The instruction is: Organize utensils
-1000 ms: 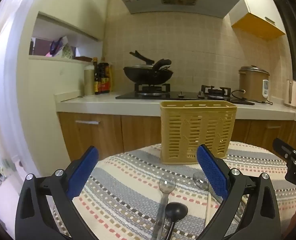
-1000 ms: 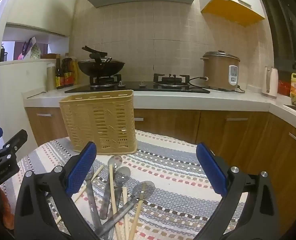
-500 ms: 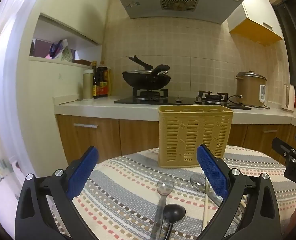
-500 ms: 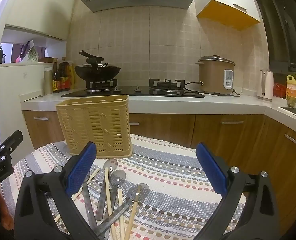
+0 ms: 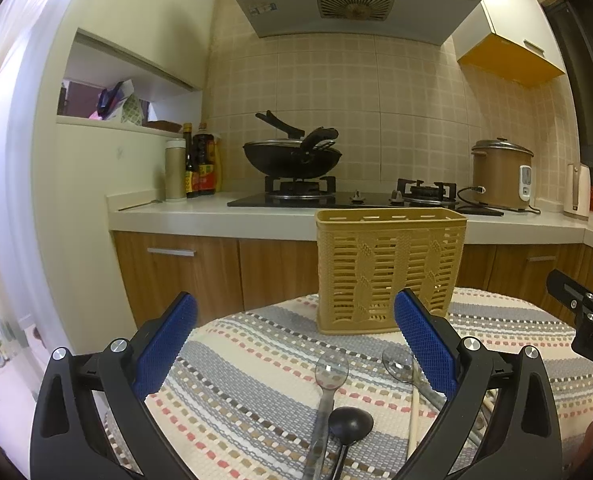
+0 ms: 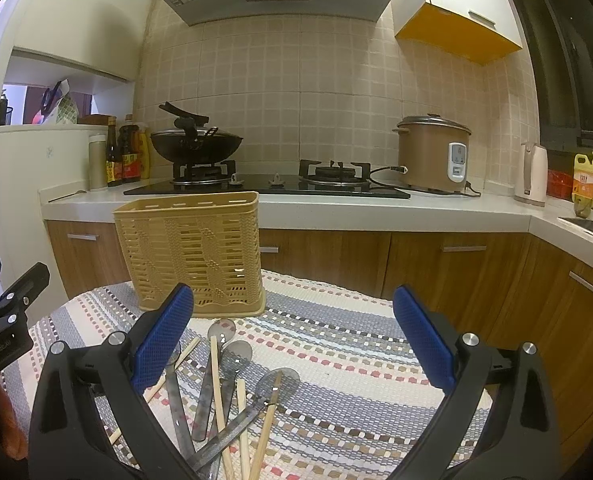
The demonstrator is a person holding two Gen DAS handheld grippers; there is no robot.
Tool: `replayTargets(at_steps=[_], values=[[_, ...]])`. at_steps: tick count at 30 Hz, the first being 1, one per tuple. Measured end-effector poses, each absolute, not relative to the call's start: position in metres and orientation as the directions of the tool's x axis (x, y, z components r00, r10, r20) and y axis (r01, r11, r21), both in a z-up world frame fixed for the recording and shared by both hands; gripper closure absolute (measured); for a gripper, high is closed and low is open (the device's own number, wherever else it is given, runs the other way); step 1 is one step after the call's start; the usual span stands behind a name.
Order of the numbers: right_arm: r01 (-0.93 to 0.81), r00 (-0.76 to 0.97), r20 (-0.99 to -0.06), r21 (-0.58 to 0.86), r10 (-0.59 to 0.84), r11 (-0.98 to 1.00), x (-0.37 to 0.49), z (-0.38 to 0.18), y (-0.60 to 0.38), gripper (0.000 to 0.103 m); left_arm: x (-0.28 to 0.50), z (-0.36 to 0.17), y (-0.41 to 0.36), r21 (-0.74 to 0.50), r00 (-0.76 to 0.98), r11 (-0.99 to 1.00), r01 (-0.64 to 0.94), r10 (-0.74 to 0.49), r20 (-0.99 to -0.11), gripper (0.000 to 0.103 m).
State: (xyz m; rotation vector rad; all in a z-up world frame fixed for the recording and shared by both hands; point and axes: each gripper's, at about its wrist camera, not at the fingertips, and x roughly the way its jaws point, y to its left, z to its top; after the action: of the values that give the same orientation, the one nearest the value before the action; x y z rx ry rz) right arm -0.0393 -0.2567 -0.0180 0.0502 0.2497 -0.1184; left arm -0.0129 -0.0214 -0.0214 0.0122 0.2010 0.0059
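A tan slotted utensil basket (image 5: 390, 270) stands upright at the far side of a round table with a striped cloth (image 5: 248, 364); it also shows in the right wrist view (image 6: 194, 254). In front of it lie a clear plastic spoon (image 5: 328, 376), a black ladle (image 5: 350, 424), several metal spoons (image 6: 234, 354) and wooden chopsticks (image 6: 218, 396). My left gripper (image 5: 296, 344) is open and empty above the near utensils. My right gripper (image 6: 294, 338) is open and empty above the pile, to the right of the left one.
Behind the table runs a kitchen counter (image 6: 376, 206) with a wok (image 5: 292, 156) on a gas hob, sauce bottles (image 5: 200, 168), a rice cooker (image 6: 434, 158) and a kettle (image 6: 530, 174). Wooden cabinets (image 6: 456, 268) stand below. The table edge drops off at left and right.
Both grippers have tilted or drawn back a little, so the basket and utensils sit slightly lower and farther in view. Both stay open and empty. The utensils have not moved.
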Motion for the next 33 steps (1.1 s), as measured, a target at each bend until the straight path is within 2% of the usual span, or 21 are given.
replayTargets(at_steps=[20,33], values=[[0.137,0.974,-0.188,0.032,-0.128,0.990,-0.051,-0.013,-0.256,0.008,-0.009,-0.022,-0.006,-0.049,0.975,0.999,0.013,-0.023,-0.223,0.007],[0.127,0.973,-0.202,0.069,-0.111,0.990,-0.049,-0.014,-0.261,0.008,-0.005,-0.020,-0.005,-0.050,0.971,0.998,0.026,-0.037,-0.235,0.007]])
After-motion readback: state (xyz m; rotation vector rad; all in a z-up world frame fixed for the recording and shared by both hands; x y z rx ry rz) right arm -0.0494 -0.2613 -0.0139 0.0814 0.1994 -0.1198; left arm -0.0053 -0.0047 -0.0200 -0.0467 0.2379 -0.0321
